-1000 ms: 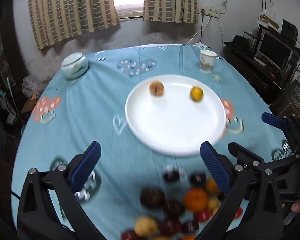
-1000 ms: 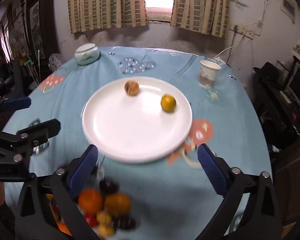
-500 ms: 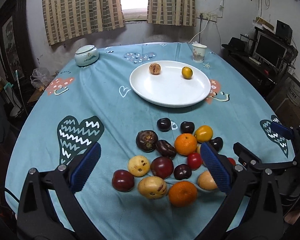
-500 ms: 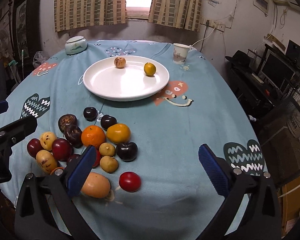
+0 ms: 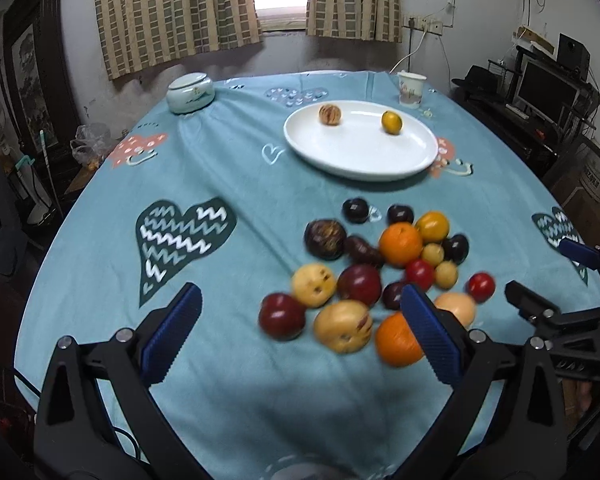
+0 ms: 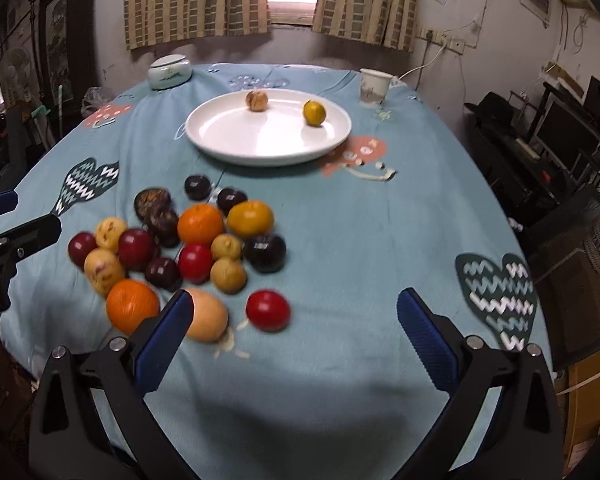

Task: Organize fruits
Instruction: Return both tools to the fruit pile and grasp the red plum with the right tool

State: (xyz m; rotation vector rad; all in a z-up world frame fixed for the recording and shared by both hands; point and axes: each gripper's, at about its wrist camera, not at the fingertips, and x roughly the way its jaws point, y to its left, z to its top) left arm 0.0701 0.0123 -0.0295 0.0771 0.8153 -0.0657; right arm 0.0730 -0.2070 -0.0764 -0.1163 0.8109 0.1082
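1. The left gripper [image 5: 300,334] hovers over the near edge of the worktop [image 5: 228,184], its fingers [image 5: 172,332] spread wide and empty.
2. The right gripper [image 6: 292,338] hangs likewise, fingers [image 6: 426,338] spread, holding nothing.
3. Just beyond both lies a heap of fruit [image 6: 180,248] on the blue cloth: oranges, dark plums, red and yellow pieces touching one another.
4. A red fruit [image 6: 268,311] sits just apart, right of the heap.
5. Farther on, a white plate [image 6: 240,140] carries a brown fruit [image 6: 257,100] and a small orange [image 6: 314,113], well apart.
6. At the far edge stand a lidded bowl [image 6: 169,72] and a paper cup [image 6: 374,86].

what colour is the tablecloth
Light blue tablecloth with dark zigzag hearts and cartoon prints, clearest in the right wrist view.
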